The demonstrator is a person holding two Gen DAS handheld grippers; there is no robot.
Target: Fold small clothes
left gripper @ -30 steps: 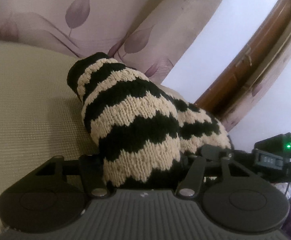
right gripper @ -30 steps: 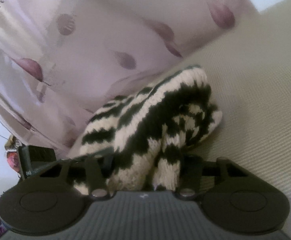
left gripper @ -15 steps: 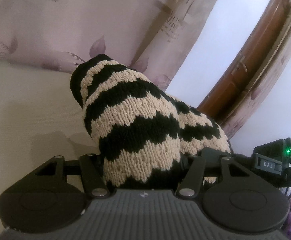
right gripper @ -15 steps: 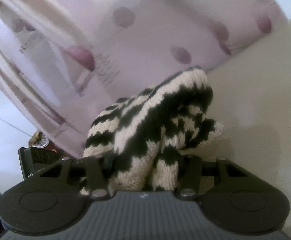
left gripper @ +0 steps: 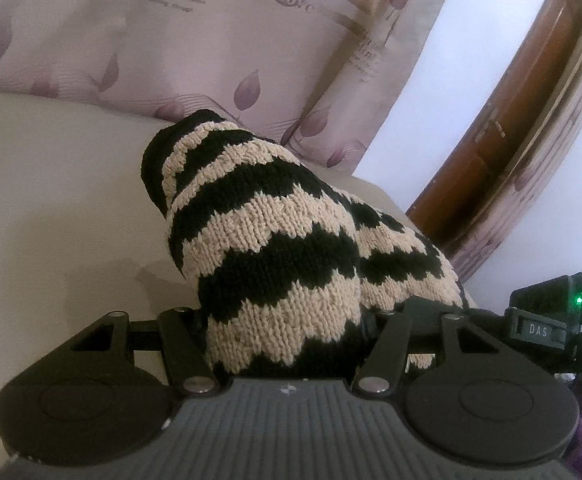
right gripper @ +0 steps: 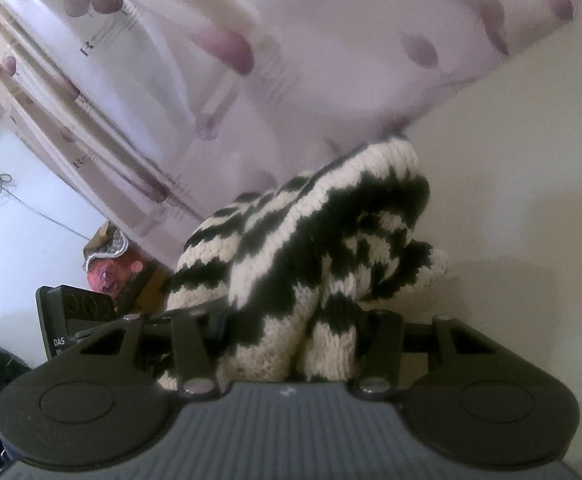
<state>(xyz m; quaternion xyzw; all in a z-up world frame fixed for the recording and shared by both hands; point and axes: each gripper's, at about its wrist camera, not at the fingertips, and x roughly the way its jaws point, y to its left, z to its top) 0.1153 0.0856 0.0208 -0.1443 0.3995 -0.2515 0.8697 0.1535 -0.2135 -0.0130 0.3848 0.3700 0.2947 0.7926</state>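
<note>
I hold the black-and-cream zigzag knitted garment (left gripper: 291, 256) with both grippers: left gripper (left gripper: 287, 344) and right gripper (right gripper: 291, 344) jaws clamped on it, above the beige surface (left gripper: 51, 200).

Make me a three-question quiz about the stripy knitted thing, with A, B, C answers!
1. Where is the knit?
A. Over the beige surface
B. In a drawer
C. On a hanger

2. What colours are its stripes?
A. Red and blue
B. Black and cream
C. Green and white

3. What is the left gripper doing?
A. Open, away from the knit
B. Holding a cup
C. Shut on the knit

Answers:
1. A, the beige surface lies under and around it, with the curtain behind.
2. B, black and cream zigzag bands show in both views.
3. C, knit fills the space between its fingers; the right gripper grips it too.
</note>
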